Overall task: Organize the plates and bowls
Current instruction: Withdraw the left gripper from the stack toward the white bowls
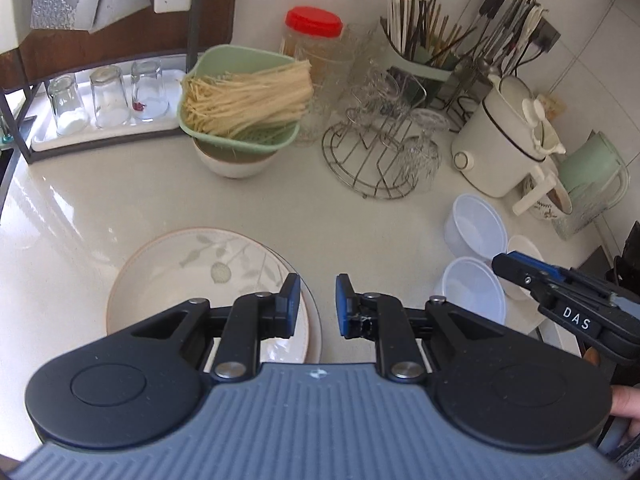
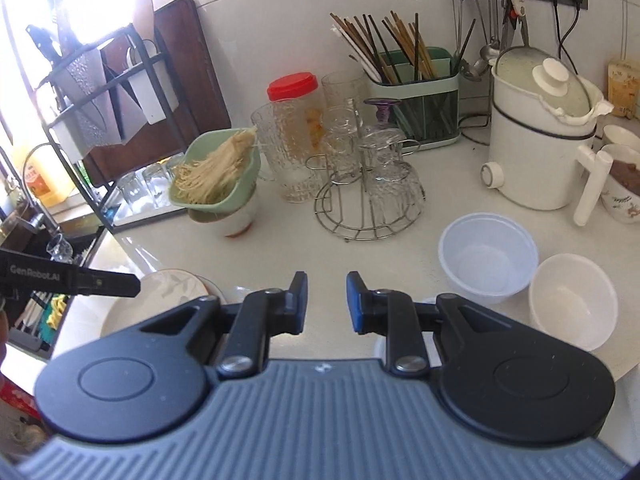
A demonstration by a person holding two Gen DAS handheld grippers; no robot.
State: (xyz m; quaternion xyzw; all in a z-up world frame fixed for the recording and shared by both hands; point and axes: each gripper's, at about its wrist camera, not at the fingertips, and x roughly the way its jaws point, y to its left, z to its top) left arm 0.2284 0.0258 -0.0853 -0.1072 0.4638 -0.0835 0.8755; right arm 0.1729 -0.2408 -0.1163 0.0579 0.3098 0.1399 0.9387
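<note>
In the left wrist view, the left gripper (image 1: 317,304) hovers with its jaws narrowly parted and empty over the near right edge of the stacked plates (image 1: 192,276), while plastic bowls (image 1: 476,232) sit to the right. In the right wrist view, the right gripper (image 2: 327,302) is likewise narrowly parted and empty, the bowls (image 2: 488,256) lying right of it and the plates (image 2: 168,288) to its left on the counter (image 2: 280,248).

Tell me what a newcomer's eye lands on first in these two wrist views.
Probably the green colander heaped with pale noodles, perched on a white bowl at the back of the counter, with the red-lidded jar just right of it. Nearer, a stack of leaf-patterned plates lies under the left gripper, whose narrow-set jaws hold nothing. To the right, empty white bowls cluster beside the right gripper, also holding nothing.
</note>
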